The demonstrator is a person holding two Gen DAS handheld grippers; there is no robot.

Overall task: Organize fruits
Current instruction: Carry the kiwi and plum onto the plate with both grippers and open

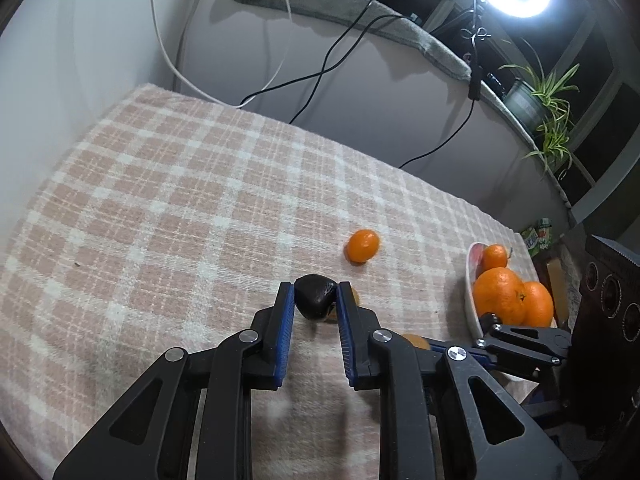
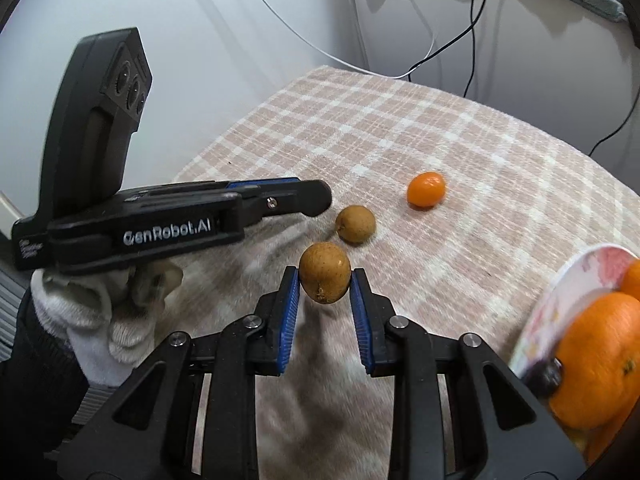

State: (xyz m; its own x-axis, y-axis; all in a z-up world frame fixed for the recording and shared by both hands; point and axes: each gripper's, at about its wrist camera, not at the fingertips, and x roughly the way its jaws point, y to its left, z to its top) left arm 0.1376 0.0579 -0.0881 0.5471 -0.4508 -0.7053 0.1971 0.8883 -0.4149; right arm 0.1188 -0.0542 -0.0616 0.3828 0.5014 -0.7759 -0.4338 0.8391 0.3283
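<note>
A: What do you have on the checked cloth (image 1: 168, 208)?
B: Your plate (image 2: 560, 300) of oranges (image 2: 600, 360) sits at its right edge.
A: And your grippers?
B: Your left gripper (image 1: 316, 294) clamps a dark fruit (image 1: 314, 296); your right gripper (image 2: 325, 284) pinches a brown fruit (image 2: 325, 278); a second brown one (image 2: 355, 224) and a small orange (image 2: 426, 189) lie mid-cloth.

We see our left black plastic claw (image 1: 315, 294) with ribbed blue pads and round silver pivot screws on its linkage arms. Our right black plastic claw (image 2: 325, 280) matches it. White lettering "GenRobot.AI" marks the left one's side. A fuzzy white knit glove (image 2: 92, 320) meets a dark sleeve (image 2: 36, 392).
</note>
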